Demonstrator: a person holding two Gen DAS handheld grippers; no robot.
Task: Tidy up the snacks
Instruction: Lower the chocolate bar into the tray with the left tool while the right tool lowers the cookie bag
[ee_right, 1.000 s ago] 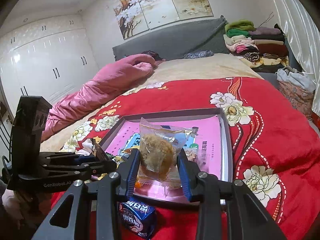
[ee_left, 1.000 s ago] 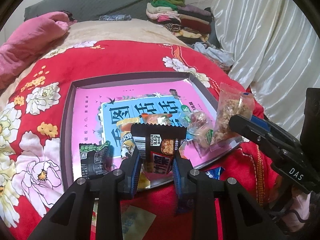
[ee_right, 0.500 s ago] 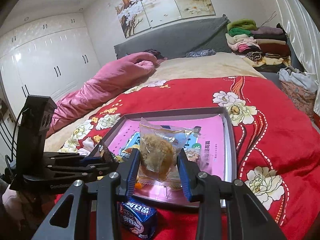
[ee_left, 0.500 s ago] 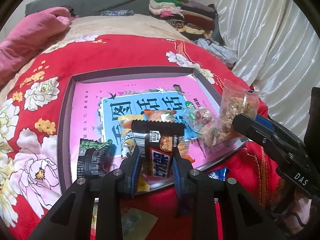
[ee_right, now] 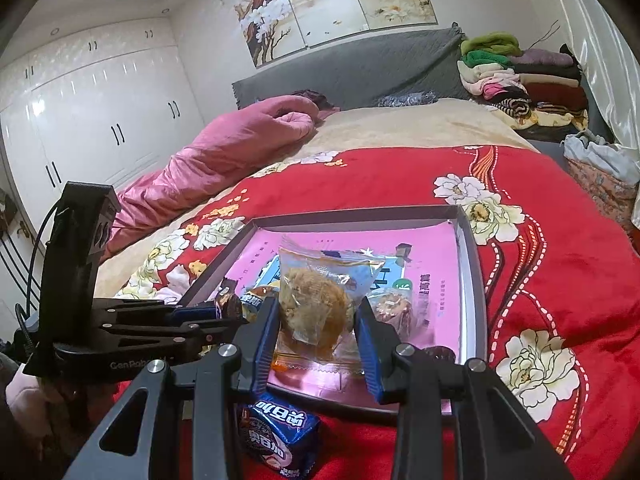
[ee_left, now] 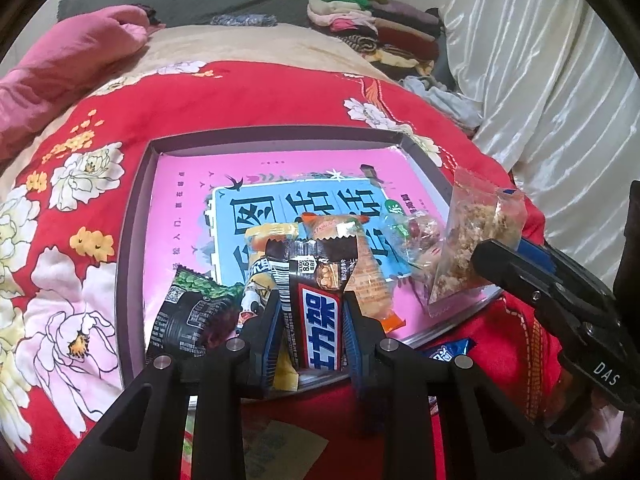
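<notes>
My left gripper [ee_left: 312, 320] is shut on a brown chocolate bar [ee_left: 316, 312], held upright over the near edge of the grey-rimmed tray [ee_left: 272, 138] with its pink printed floor. My right gripper [ee_right: 316, 320] is shut on a clear packet holding a brown floss cake [ee_right: 314, 308], also over the tray's [ee_right: 472, 256] near edge; the packet also shows in the left wrist view [ee_left: 476, 240]. In the tray lie a dark green-topped packet [ee_left: 192, 312], orange and yellow packets [ee_left: 364, 276] and a clear wrapped pastry [ee_right: 394, 310].
A blue cookie packet [ee_right: 280, 436] lies on the red floral bedspread [ee_right: 540, 208] just in front of the tray. A pink quilt [ee_right: 224, 160] lies at the left. Folded clothes [ee_right: 520, 84] are stacked at the headboard. White curtains [ee_left: 540, 80] hang at the right.
My left gripper has moved forward and a little lower over the tray with the chocolate bar. The right gripper has hardly moved and keeps its hold on the packet.
</notes>
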